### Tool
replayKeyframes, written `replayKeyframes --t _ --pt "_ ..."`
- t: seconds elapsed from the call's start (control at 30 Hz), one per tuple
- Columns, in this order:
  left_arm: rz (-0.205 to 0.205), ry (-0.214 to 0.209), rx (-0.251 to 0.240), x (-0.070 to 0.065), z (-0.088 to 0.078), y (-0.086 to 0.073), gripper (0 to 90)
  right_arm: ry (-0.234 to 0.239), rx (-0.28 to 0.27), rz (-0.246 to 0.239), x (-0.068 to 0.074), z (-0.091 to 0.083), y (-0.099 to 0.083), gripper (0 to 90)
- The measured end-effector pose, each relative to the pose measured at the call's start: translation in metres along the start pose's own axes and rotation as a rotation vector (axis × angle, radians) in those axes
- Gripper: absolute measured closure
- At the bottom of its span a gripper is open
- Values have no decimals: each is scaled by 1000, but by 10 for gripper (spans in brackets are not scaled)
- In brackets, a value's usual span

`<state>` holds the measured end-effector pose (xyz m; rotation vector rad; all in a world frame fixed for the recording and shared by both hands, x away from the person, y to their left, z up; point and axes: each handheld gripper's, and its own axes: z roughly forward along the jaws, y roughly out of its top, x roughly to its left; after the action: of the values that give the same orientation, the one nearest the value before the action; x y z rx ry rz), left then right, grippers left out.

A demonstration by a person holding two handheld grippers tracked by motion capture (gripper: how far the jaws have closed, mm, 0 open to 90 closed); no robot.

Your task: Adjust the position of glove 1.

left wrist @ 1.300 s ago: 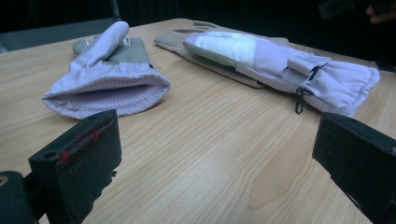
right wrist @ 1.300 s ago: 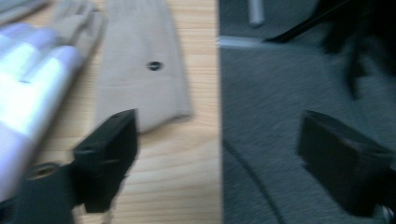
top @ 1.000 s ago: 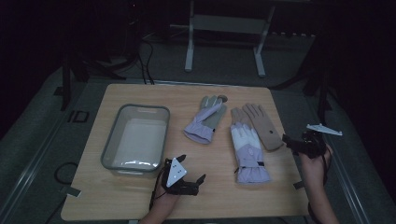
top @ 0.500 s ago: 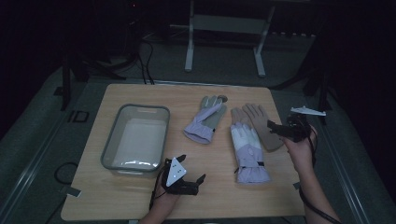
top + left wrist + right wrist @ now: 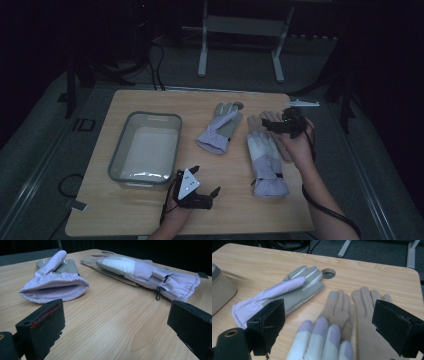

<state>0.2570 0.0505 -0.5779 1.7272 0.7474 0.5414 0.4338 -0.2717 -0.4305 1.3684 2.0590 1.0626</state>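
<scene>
Right gripper [image 5: 270, 125] over the lavender glove [image 5: 266, 162] on the table [image 5: 150, 102] — jaws wide apart, fingertips [image 5: 322, 340] between and just below them. Left gripper [image 5: 202, 187] low near the front edge, jaws likewise spread.

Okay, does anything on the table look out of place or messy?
Mostly tidy, but the gloves are stacked oddly: a lavender glove lies on top of two tan gloves, partly covering them. The other lavender glove lies apart, angled. The grey bin is empty.
</scene>
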Motion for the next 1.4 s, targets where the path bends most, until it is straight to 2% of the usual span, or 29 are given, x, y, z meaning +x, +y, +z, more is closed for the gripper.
replayKeyframes --t 0.1,0.4,0.57,0.7,0.77,0.8,1.03,1.17,1.3,1.4 --pt "1 -2 0 0 0 0 15 4 6 -12 13 10 6 134" --pt "6 -7 1 -1 0 0 15 60 35 -37 51 43 21 168" --pt "2 -12 3 0 0 0 15 79 72 -55 70 63 27 170" --pt "11 -15 4 0 0 0 15 81 90 -59 82 79 27 234" --pt "9 -17 6 0 1 0 15 86 99 -60 85 83 26 235" --pt "7 -18 7 0 1 0 15 85 114 -69 90 91 25 258" --pt "8 -21 11 0 1 1 15 78 183 -97 101 120 16 261" --pt "7 -21 11 0 1 0 15 67 215 -98 102 135 7 333" --pt "3 -24 9 1 1 0 15 74 262 -88 102 150 -1 337" --pt "-2 -25 10 1 1 0 15 60 282 -100 102 157 -5 340"
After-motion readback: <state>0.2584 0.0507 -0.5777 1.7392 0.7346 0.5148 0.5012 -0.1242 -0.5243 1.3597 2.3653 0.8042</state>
